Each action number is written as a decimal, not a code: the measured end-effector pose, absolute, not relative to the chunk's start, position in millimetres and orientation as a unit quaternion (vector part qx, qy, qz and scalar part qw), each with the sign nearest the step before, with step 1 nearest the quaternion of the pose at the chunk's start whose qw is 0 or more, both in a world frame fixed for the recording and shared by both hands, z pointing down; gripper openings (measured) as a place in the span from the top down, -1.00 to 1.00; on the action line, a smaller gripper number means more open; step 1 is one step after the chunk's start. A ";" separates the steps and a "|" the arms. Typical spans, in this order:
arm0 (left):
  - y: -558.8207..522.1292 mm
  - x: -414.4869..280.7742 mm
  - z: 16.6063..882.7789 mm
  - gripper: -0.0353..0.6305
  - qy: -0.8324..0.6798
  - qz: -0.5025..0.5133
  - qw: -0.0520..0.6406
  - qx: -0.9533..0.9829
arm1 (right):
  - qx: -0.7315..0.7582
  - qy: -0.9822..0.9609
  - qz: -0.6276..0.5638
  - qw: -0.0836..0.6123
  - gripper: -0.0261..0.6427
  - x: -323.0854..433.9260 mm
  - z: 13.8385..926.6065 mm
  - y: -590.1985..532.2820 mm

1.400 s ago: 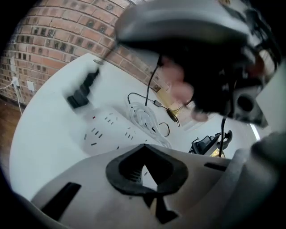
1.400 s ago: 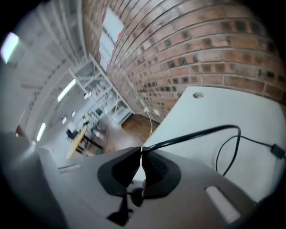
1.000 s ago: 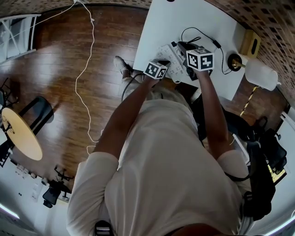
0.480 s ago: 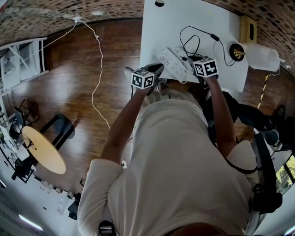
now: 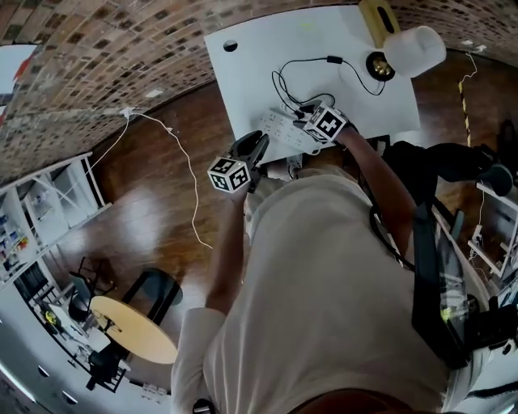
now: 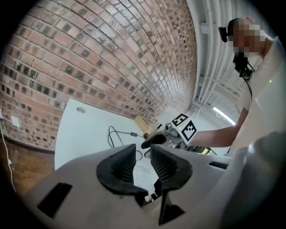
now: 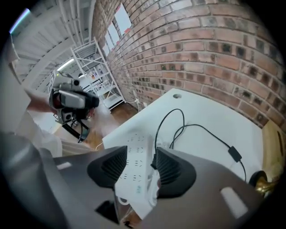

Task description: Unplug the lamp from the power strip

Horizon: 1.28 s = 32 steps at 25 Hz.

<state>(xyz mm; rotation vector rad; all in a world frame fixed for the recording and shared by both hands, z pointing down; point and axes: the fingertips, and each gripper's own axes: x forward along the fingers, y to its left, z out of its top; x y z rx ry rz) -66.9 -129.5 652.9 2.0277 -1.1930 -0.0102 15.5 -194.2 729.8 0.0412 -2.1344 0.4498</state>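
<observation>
Your right claw (image 7: 140,156) stands wide open. Its jaws have just been opening, and the white power strip (image 7: 136,143) lies between the pads without being pinched. The lamp's black cord (image 7: 196,127) runs in to the strip's edge beside the pad at three o'clock, but the views do not show whether the plug is seated there.

In the head view, your left claw (image 6: 142,161) hangs at eight o'clock from the right one, by the near edge of the table (image 5: 259,57). Its jaws have just opened to a narrow gap with nothing in it.

The lamp (image 5: 413,50) stands at two o'clock from your right claw, near the table's far corner. A yellow box (image 5: 374,10) sits just beside it at eleven o'clock.
</observation>
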 end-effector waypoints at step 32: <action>-129.8 -155.5 663.5 0.61 -0.573 0.036 0.364 0.733 | 0.297 -0.896 0.258 0.205 0.38 85.1 666.5 -273.7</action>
